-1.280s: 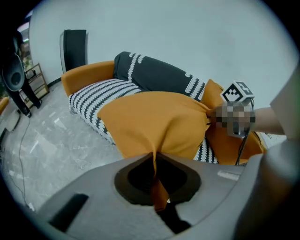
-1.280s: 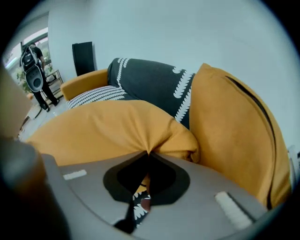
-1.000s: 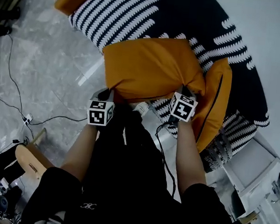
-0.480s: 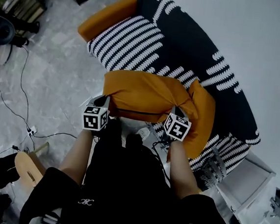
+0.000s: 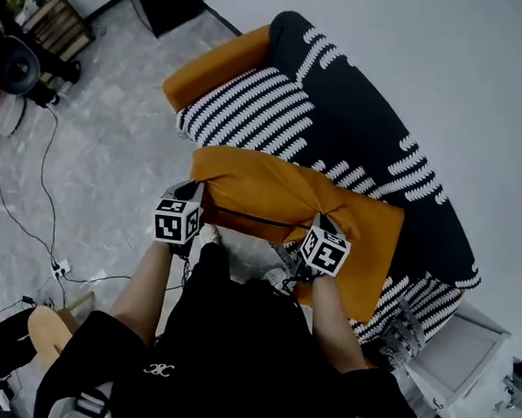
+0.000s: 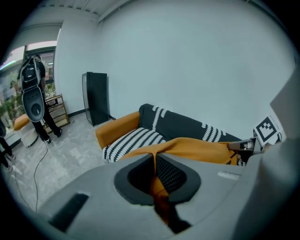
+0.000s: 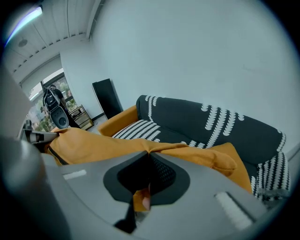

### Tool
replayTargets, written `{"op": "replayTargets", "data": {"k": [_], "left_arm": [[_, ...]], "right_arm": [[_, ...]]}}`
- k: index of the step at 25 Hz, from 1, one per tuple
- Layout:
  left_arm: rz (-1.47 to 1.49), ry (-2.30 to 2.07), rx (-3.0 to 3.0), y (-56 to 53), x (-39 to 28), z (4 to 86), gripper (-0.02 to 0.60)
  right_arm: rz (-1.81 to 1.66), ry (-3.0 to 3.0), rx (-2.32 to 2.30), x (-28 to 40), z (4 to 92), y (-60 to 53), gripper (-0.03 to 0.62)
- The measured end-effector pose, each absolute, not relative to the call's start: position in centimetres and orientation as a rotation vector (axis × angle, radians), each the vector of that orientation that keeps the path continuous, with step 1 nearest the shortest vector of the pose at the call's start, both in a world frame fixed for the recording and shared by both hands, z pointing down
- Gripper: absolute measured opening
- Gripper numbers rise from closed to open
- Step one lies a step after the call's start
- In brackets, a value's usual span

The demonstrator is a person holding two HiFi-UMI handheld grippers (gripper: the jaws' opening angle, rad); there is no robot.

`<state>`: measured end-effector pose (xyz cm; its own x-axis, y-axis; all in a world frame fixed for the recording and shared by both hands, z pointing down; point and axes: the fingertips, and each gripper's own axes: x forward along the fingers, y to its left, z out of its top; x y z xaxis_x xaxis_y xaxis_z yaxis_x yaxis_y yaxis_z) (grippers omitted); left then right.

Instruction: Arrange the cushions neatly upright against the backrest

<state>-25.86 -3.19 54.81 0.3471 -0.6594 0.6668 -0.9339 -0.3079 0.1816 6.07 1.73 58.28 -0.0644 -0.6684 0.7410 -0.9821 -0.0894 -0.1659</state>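
So the person is standing right at the front of the sofa point(image 5: 369, 140), holding a hand-held gripper in each hand, and both are gripping the same orange cushion point(image 5: 263, 190). The left gripper point(image 5: 196, 189) is clamping down on the cushion's near left corner; in the left gripper view the orange fabric is getting pinched tight between the jaws. The right gripper point(image 5: 323, 221) is doing the same on the near right corner, jaws squeezed together on a fold of fabric.

The cushion is hanging stretched between the two grippers, sitting across the front of the striped seat point(image 5: 252, 115), nowhere near upright and well apart from the dark backrest point(image 5: 346, 92). Can't tell whether its far edge is touching the seat.

A second orange cushion point(image 5: 377, 261) is lying tilted at the right end of the sofa, just beside the held one's right corner. The orange armrest point(image 5: 215, 66) is showing at the sofa's far left end. A black cable point(image 5: 44, 194) is trailing over the grey floor point(image 5: 102, 142) to the left, and a tall black cabinet point(image 6: 96, 97) is standing against the wall beyond the sofa.
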Motion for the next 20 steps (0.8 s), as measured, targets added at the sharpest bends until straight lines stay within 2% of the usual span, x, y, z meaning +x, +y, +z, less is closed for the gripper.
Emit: {"op": "replayTargets", "data": {"k": [10,20], "left_arm": [[0.597,-1.242,2.170,-12.0,-34.7,53.8,0.014],[0.599,-1.116,2.270,-19.7,-36.4,51.6,0.014]], "right_arm": [[0.920,-1.700,1.896,-3.2,55.4,-4.7,0.017],[0.900,-1.626,2.038,-5.9,52.4,-8.4,0.017]]}}
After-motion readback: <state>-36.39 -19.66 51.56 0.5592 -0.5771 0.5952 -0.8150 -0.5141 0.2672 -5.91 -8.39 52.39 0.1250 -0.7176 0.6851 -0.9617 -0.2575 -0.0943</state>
